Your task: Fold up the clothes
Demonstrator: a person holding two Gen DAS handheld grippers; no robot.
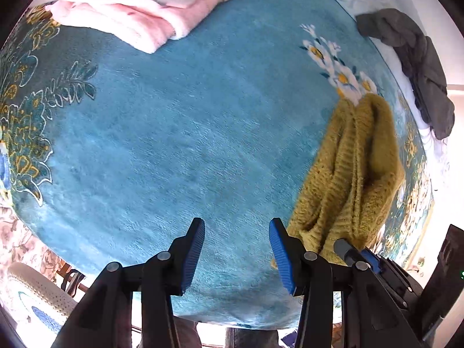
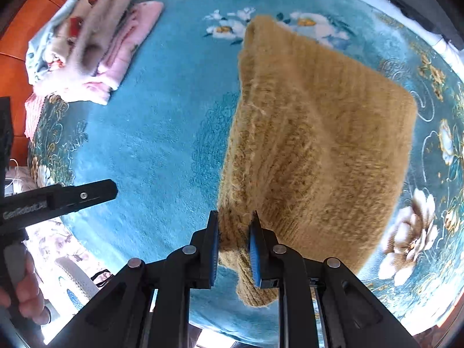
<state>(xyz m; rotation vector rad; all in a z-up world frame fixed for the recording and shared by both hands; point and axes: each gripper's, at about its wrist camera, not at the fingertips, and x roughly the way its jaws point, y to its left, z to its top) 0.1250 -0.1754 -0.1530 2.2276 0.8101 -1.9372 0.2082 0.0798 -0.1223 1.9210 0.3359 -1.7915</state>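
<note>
The right gripper (image 2: 233, 242) pinches the mustard sweater (image 2: 313, 145), dangling it unfolded above the blue blanket (image 1: 174, 130). The left gripper (image 1: 236, 256) hangs open, empty. Folded clothes (image 2: 95, 46) are stacked at the far corner; a grey garment (image 1: 411, 58) still waits.

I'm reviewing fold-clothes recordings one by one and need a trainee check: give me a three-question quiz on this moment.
1. True or false: the right tool is clamped on the mustard knit sweater.
2. What is between the pads of the left tool? A) the sweater B) nothing C) the pink garment
3. Fill in: the folded pink garment lies on the ____ floral blanket.

Key: 1 true; 2 B; 3 blue.
</note>
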